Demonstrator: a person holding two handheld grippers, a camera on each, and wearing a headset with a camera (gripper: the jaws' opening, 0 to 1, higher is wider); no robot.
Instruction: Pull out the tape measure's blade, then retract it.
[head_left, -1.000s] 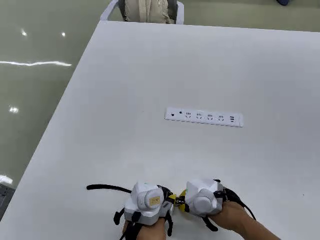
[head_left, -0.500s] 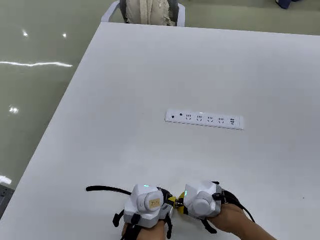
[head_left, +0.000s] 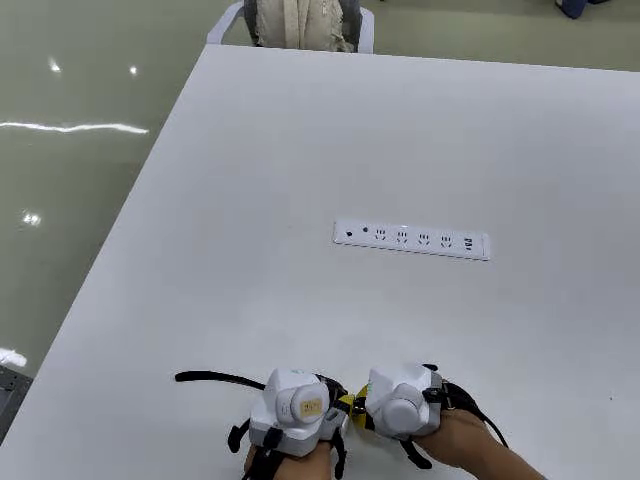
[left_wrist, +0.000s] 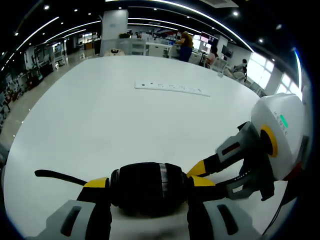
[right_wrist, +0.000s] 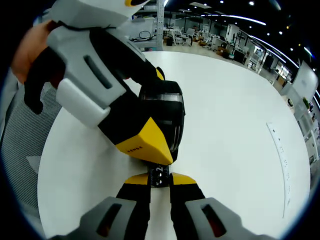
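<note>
left claw (left_wrist: 149, 183): clamps the tape measure (right_wrist: 162, 117), lower centre
right claw (right_wrist: 160, 179): pinches the blade (right_wrist: 158, 173) tip
progress: we judge the pull barely begun; retraction left

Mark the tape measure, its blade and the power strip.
tape measure (left_wrist: 149, 187), left gripper view, middle of black case.
blade (right_wrist: 158, 176), right gripper view, numbered end.
power strip (head_left: 411, 239), head view, middle sockets.

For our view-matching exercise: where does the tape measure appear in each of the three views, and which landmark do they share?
Head view: tape measure, bottom centre, mostly hidden.
Left gripper view: bottom centre, between the jaws.
Right gripper view: centre, blade running down into the jaws.
Shared landmark: the white power strip.
</note>
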